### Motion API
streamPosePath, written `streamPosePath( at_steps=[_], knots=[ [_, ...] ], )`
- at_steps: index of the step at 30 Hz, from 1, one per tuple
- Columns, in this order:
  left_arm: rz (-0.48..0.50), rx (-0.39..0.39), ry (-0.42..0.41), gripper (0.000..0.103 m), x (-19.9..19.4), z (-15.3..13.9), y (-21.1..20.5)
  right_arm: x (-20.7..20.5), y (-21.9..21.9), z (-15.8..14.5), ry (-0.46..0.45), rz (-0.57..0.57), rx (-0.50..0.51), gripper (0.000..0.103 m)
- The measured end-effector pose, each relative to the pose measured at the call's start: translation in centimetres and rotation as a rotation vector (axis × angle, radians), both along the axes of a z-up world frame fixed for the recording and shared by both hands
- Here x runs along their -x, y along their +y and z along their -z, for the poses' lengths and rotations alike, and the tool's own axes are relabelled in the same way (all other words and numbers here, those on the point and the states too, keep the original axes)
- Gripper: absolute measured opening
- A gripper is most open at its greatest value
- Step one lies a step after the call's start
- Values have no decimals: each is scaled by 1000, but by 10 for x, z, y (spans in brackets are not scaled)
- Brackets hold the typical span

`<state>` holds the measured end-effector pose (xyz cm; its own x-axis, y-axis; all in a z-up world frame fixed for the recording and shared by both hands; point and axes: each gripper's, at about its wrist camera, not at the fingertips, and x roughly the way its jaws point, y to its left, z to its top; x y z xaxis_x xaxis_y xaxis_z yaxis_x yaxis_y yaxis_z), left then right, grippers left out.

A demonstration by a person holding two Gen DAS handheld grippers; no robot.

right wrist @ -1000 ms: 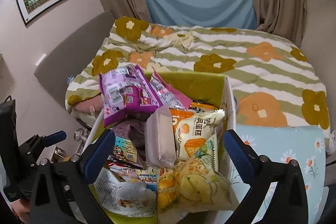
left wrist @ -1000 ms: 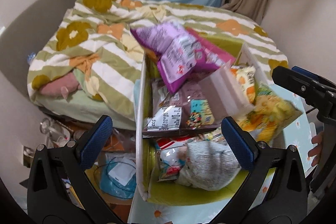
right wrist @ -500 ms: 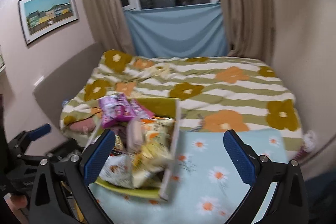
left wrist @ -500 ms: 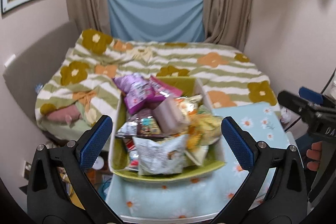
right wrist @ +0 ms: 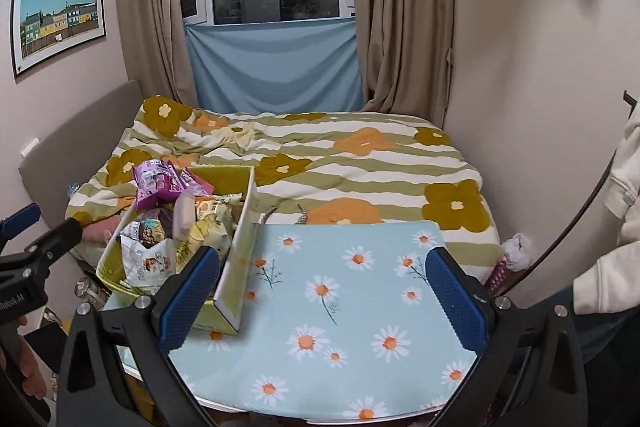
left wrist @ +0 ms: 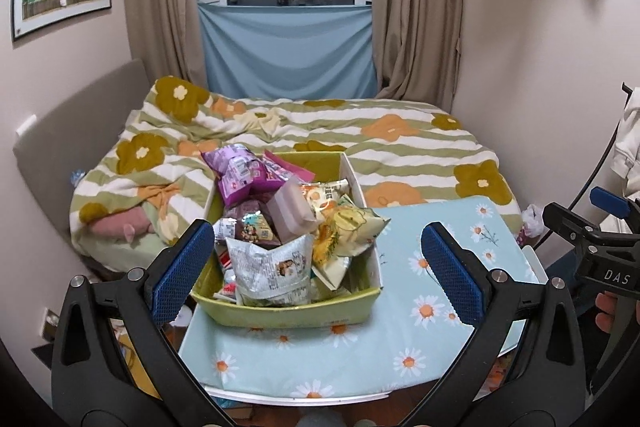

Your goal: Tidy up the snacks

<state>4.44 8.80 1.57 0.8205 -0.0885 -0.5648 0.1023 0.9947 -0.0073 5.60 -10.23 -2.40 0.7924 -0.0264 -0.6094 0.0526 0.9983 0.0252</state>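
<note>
Both tongs spread wide, holding nothing, above the daisy-print table.

Left gripper (left wrist: 316, 269) frames the green snack box (left wrist: 292, 311) at the table's (right wrist: 360, 307) left end; right gripper (right wrist: 326, 291) has it beyond its left finger. Snack packets (left wrist: 272, 269) heaped; lower ones hidden.

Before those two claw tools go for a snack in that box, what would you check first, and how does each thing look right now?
1. Left gripper open and holding nothing: ok.
2. Right gripper open and holding nothing: ok.
3. Box fully on the table: cannot tell; its left end sits near the edge.
4. Snacks reachable from above: ok; the silver bag lies on top at the front.
5. Pile contained: not ok; the purple bag rises above the rim.
6. Free tabletop to sort onto: ok, right of the box.
</note>
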Motion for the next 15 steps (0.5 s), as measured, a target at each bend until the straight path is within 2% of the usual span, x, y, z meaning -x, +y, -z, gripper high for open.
streamPosePath(
  at_steps=[15],
  knots=[
    [5, -9, -14, 103, 11, 0, -9, 14, -8, -2, -16, 3, -8, 102]
  ],
)
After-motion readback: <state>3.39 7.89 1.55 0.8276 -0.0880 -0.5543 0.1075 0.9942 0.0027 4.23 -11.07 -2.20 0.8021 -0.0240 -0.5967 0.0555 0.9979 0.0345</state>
